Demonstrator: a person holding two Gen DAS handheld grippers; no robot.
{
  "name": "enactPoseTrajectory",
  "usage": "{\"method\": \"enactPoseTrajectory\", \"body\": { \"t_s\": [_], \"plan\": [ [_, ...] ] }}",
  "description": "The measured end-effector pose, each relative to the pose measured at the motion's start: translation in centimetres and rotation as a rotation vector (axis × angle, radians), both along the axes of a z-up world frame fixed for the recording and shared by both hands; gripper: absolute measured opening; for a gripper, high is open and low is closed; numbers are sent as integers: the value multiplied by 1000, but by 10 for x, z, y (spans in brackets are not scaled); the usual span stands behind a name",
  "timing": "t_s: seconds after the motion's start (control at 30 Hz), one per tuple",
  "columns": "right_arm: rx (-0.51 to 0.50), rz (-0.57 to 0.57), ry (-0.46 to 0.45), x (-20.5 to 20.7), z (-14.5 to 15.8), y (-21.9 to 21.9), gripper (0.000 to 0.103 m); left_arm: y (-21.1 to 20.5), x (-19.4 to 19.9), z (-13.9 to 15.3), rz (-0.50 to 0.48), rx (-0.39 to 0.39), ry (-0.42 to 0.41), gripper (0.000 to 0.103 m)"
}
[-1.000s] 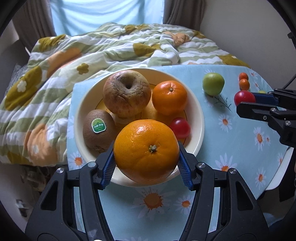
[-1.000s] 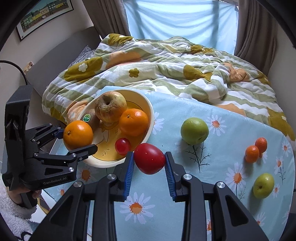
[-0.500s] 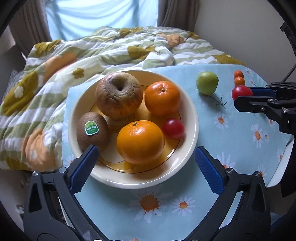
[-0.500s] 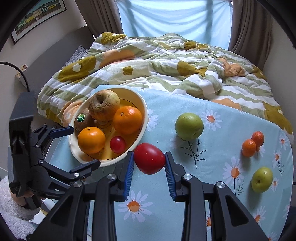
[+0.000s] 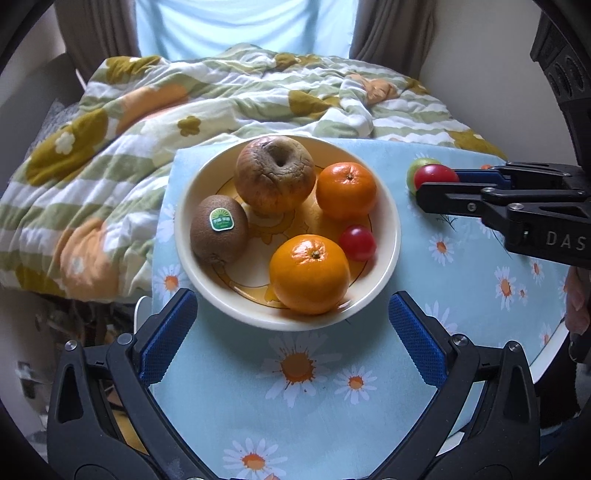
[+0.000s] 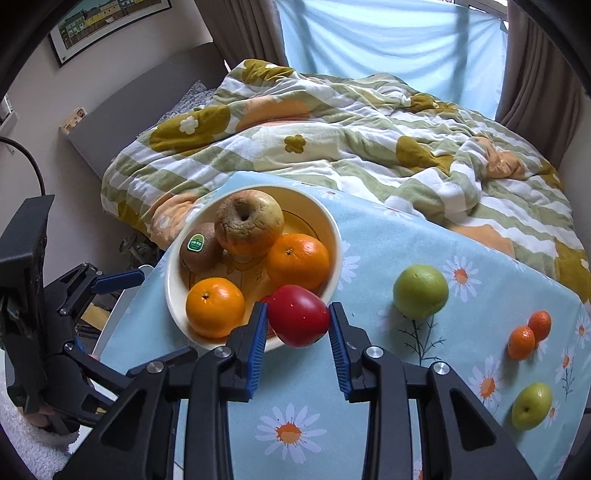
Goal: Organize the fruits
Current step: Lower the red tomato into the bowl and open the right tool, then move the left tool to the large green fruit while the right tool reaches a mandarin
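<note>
This is a bedroom in a home. A bed (image 6: 332, 155) fills the far side of the room, covered by a rumpled quilt (image 5: 177, 122) in green and white stripes with ochre and orange flower patches. Behind it, brown curtains (image 6: 535, 62) frame a window hung with a pale blue sheet (image 6: 388, 40) that lets daylight through. A framed picture of coloured houses (image 6: 107, 22) hangs on the plain wall, above a grey headboard (image 6: 147, 110) with a wall socket (image 6: 74, 118) beside it. Pushed against the bed stands a small table under a daisy-print cloth (image 5: 332, 387), carrying a cream fruit bowl (image 5: 391, 221).
</note>
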State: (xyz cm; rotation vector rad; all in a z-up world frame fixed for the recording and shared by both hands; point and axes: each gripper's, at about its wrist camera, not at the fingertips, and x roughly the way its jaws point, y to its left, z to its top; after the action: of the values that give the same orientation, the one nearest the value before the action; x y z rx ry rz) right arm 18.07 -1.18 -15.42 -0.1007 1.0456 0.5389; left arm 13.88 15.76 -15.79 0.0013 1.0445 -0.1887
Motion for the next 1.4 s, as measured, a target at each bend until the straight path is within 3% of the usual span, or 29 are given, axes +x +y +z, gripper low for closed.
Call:
{"method": "enactPoseTrajectory", "body": {
  "t_s": [0.3,0.63,0.67,0.77,0.8,0.93,1.0,1.4],
  "plan": [
    [49,26,49,20,-25,30,30,14,-11,-7,49,0,20,103],
    [31,84,33,21,-30,49,31,22,-15,-19,81,-21,45,103],
    [35,84,29,21,-30,50,35,21,-16,-20,78,-18,46,103],
    [61,93,9,19,-24,47,84,20,-17,-21,66,-15,51,103],
    [69,94,-2,18,-22,46,89,20,-18,-21,65,-17,53,103],
    [63,92,-27,15,-19,44,90,22,-20,-23,69,-26,63,103],
    [59,87,-30,14,-19,42,103,23,-21,-22,71,-27,68,103],
    [54,6,-51,-5,15,20,103,24,-27,10,40,15,19,103]
  ]
}}
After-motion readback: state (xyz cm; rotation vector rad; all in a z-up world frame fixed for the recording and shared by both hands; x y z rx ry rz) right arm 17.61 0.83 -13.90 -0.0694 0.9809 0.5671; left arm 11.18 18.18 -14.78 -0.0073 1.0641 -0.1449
